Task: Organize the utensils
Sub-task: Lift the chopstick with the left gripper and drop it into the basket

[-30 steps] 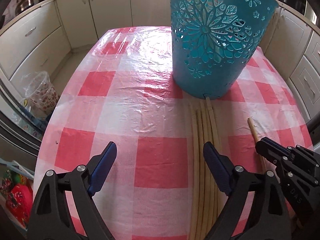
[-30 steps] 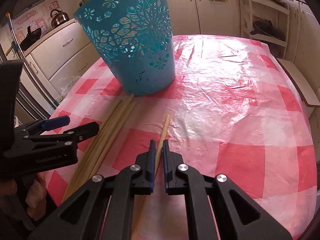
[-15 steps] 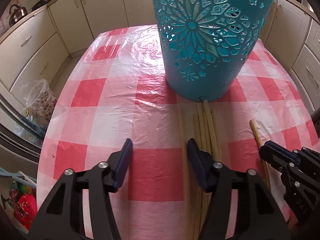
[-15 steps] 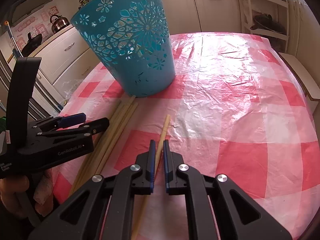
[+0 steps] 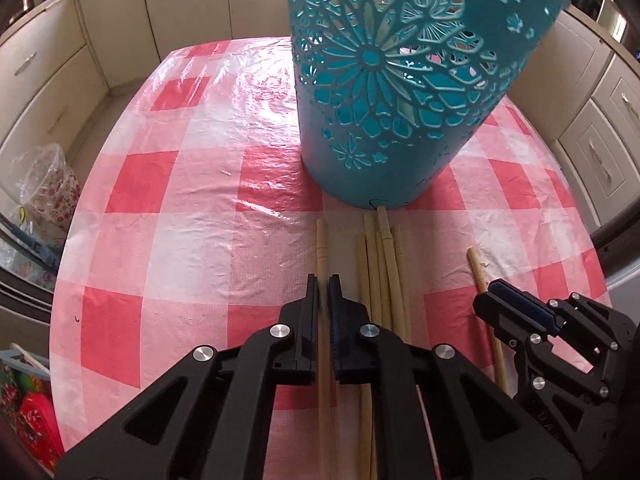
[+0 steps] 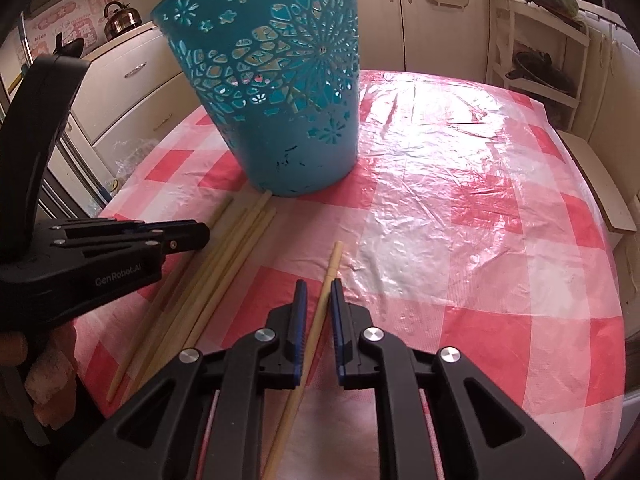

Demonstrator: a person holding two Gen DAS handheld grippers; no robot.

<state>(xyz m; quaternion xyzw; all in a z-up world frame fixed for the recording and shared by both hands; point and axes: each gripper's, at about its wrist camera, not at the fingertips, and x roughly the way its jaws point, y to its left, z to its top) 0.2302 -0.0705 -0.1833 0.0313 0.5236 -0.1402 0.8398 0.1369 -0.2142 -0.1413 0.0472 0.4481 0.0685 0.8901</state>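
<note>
A teal cut-out basket (image 5: 392, 112) (image 6: 280, 100) stands upright on the red-and-white checked table (image 5: 180, 220). Several pale wooden chopsticks (image 5: 384, 272) (image 6: 224, 256) lie in a bundle in front of it. My left gripper (image 5: 323, 284) is shut on one chopstick (image 5: 321, 240) lying just left of the bundle. My right gripper (image 6: 319, 292) has its jaws opening, and a separate single chopstick (image 6: 333, 260) lies between them with a gap on each side. The right gripper (image 5: 492, 292) also shows at the right of the left wrist view.
Cream kitchen cabinets surround the table. A floral plastic bag (image 5: 44, 184) sits on the floor to the left, a kettle (image 6: 120, 20) on the far counter, a shelf rack (image 6: 536, 60) at the back right. A person's hand (image 6: 40, 368) holds the left gripper.
My left jaws went from wide open to shut around the chopstick beside the bundle. My right jaws have parted a little from the single chopstick.
</note>
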